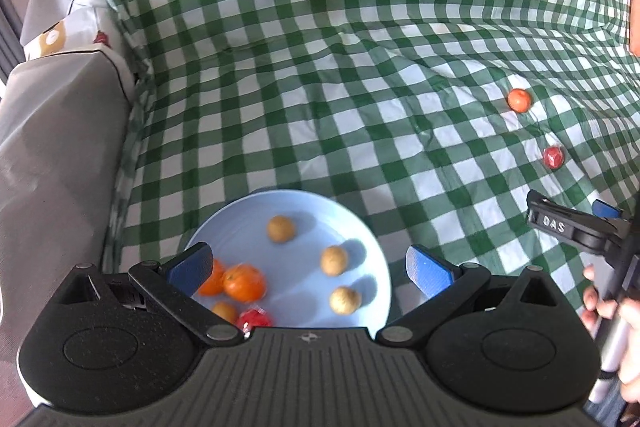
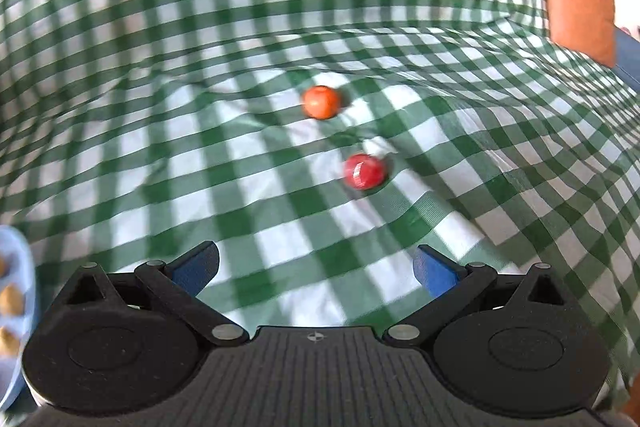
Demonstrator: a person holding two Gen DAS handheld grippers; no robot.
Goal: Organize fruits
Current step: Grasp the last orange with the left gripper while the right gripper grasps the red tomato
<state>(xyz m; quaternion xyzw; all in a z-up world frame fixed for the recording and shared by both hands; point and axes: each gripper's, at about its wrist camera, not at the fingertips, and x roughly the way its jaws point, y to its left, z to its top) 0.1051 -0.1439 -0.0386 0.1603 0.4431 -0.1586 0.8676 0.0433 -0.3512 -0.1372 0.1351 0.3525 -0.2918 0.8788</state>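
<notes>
From the left wrist, your left claw [image 1: 308, 267] hangs spread wide and empty over the blue plate [image 1: 374, 255], which holds small fruits.

From the right wrist, your right claw [image 2: 316, 269] is also spread and empty, facing the orange fruit [image 2: 321, 101] and red fruit [image 2: 365, 171] on the checked cloth [image 2: 160, 67]. Blur hides the surface, but they're probably light, smooth and prone to rolling; pinch across the widest part.

Left tool [image 1: 310, 267] hides part of the plate's [image 1: 360, 227] oranges [image 1: 240, 281]
</notes>
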